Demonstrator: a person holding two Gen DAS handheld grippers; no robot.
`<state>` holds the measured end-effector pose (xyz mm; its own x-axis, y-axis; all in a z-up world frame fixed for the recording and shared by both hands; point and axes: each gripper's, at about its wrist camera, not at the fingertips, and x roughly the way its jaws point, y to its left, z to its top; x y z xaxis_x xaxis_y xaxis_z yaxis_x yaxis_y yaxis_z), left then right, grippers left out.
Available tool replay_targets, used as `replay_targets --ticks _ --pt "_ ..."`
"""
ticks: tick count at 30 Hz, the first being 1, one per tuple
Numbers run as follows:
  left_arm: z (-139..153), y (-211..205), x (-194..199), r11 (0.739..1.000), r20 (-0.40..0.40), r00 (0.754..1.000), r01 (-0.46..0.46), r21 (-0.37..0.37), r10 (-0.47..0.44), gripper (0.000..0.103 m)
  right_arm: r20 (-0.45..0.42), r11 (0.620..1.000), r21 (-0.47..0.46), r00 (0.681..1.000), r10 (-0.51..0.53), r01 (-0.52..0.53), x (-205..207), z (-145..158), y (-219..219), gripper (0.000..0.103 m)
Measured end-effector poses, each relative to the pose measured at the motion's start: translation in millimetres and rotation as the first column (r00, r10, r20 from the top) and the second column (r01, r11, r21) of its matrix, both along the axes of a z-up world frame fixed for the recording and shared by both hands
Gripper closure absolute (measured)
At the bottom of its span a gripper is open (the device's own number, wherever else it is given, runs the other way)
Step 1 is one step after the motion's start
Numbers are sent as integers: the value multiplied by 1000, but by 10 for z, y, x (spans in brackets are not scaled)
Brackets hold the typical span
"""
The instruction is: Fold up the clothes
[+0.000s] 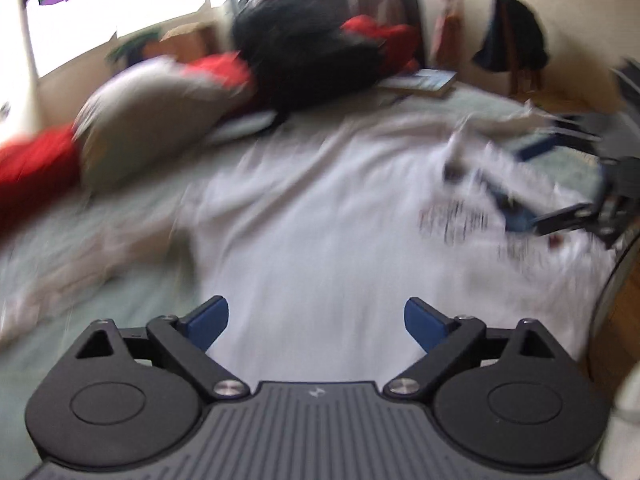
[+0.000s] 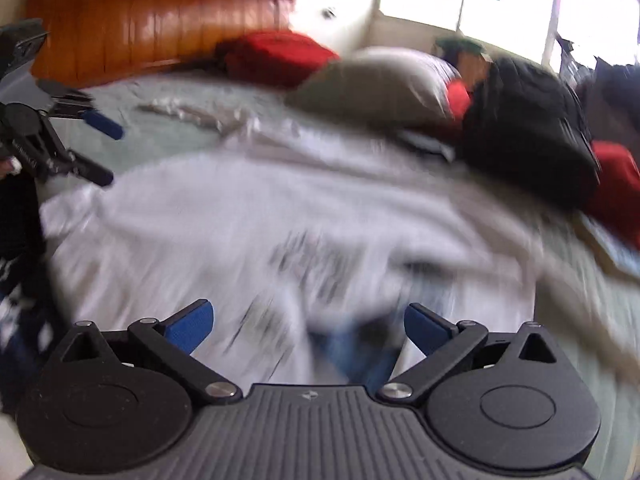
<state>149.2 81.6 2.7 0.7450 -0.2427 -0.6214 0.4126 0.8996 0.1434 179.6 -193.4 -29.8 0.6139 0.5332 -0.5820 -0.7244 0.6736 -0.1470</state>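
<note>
Both pictures are blurred, so small details are not sure.

The left claw (image 1: 316,322) stands wide, its two blue pads far apart, and nothing is between them. It hangs over the near edge of a white T-shirt (image 1: 320,216), which lies spread flat on the bed (image 1: 132,304) with its pale green sheet. The shirt fills the middle of the left wrist view. Dark printed lines on the shirt sit at about 3 o'clock from its middle, near the right claw (image 1: 520,184). That claw comes in from the 3 o'clock side, also with its pads well apart, just above or on the cloth; I cannot tell which.

In the right wrist view the right claw (image 2: 308,328) is wide too, and no cloth is pinched between its pads. The white T-shirt (image 2: 224,216) lies under it, and a blue patch, perhaps the collar part, shows between the fingers. The left claw (image 2: 104,152) is seen at 9 o'clock, open, at the shirt's far edge.

At 12 o'clock from the shirt, in the left wrist view, lie a black bag (image 1: 308,40), red cloth (image 1: 32,168) and a grey pillow (image 1: 152,112). A wooden headboard (image 2: 152,20) stands at 11 o'clock in the right wrist view.
</note>
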Motion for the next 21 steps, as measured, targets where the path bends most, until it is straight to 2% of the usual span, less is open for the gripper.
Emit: replay_targets --ticks 2,6,8,9,11,13,16,19,21 --pt "-19 -163 344 999 7 999 41 -2 -41 7 -55 997 4 996 71 -71 413 -2 98 0" --pt "-341 -285 913 997 -84 995 58 -57 -62 7 -224 996 38 971 82 -75 989 -243 157 0" --pt "-563 -236 1004 998 -129 989 62 -33 -66 8 -245 997 -12 967 70 -75 994 -425 50 0" --pt "-657 -156 994 997 -151 986 63 -33 -68 7 -227 997 -15 972 65 -70 916 -463 -79 0" --pt "-744 69 913 996 -156 986 52 -78 -63 6 -179 998 -11 982 55 -57 729 -521 -366 0" --pt "-756 305 789 993 -170 985 9 -116 -28 6 -203 1000 17 979 5 -2 592 -518 -706 0" --pt "-755 499 596 994 -163 987 -11 -109 -7 6 -213 998 29 976 -53 60 363 -521 -1059 0" --pt "-629 473 539 999 -159 987 -3 -39 -4 7 -200 995 -12 974 -102 102 215 -484 -1088 0" --pt "-478 379 507 1000 -113 994 7 1 -7 9 -173 989 -51 974 -145 139 229 -357 -963 0"
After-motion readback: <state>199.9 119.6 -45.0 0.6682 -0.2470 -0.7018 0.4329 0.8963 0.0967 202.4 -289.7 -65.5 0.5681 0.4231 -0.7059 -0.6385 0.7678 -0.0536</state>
